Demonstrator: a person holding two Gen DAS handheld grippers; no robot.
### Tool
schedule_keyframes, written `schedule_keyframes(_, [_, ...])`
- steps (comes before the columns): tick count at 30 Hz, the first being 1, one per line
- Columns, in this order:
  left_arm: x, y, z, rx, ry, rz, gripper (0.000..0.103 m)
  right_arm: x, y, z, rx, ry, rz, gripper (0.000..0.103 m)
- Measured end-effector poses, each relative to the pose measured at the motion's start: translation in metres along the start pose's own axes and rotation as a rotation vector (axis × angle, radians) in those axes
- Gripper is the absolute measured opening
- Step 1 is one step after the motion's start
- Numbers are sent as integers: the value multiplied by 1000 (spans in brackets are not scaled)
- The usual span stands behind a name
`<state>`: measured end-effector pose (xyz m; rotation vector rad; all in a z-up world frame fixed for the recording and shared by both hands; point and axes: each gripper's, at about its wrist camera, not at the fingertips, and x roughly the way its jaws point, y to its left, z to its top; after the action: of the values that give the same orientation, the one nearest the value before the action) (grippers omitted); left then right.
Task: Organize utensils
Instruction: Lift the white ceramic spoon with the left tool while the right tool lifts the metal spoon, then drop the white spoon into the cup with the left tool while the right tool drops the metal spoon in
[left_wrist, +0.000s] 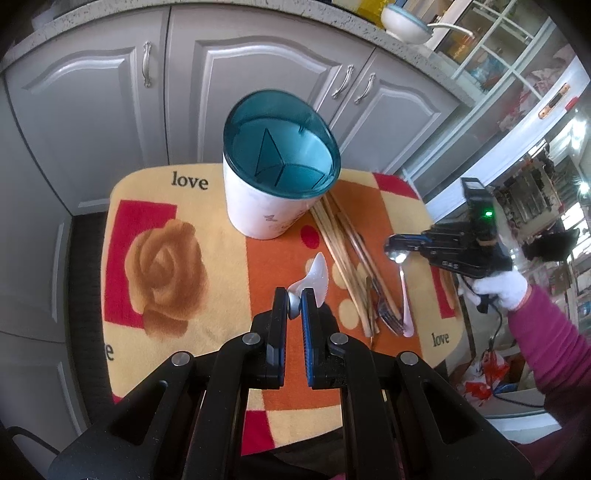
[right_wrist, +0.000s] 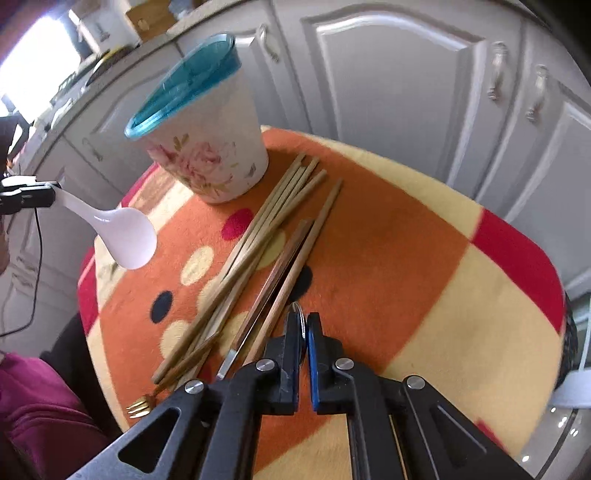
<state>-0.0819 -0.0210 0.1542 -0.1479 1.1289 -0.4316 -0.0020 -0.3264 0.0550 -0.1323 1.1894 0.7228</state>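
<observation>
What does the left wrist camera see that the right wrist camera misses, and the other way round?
Only the left view shows the holder's divided teal inside, the gloved hand, and the right gripper shut on a metal spoon. Only the right view shows the rose print on the holder's side and the white spoon's whole bowl, held in the air. Both show the holder, chopsticks, white spoon and mat.

A white spoon (left_wrist: 316, 277) is clamped in the black, blue-padded left gripper (left_wrist: 294, 306), beyond which a white, pink-rose-printed holder (right_wrist: 207, 162) with a teal rim is seen on an orange, cream and red mat (left_wrist: 166, 206) patterned with dots, beside tan chopsticks (right_wrist: 266, 236).
</observation>
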Motion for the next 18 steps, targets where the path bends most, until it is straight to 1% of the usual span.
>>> schedule_keyframes(4, [-17, 3, 4, -12, -29, -16, 6, -39, 7, 0, 30, -100, -11, 4])
schedule_keyframes(7, [-35, 3, 10, -11, -64, -20, 6, -68, 17, 8, 47, -186, -11, 4])
schedule_keyframes(9, [-45, 4, 14, -14, -84, -20, 6, -82, 22, 19, 48, -232, 7, 4])
schedule_keyframes(10, [-52, 4, 17, -14, -97, -13, 6, -90, 26, 26, 44, -262, 2, 4])
schedule_keyframes(15, [-74, 7, 32, -4, -150, 34, 6, -107, 45, 51, 30, -322, 5, 3])
schedule_keyframes(18, [-82, 7, 49, 1, -181, 77, 6, -124, 52, 75, 40, -391, -6, 4])
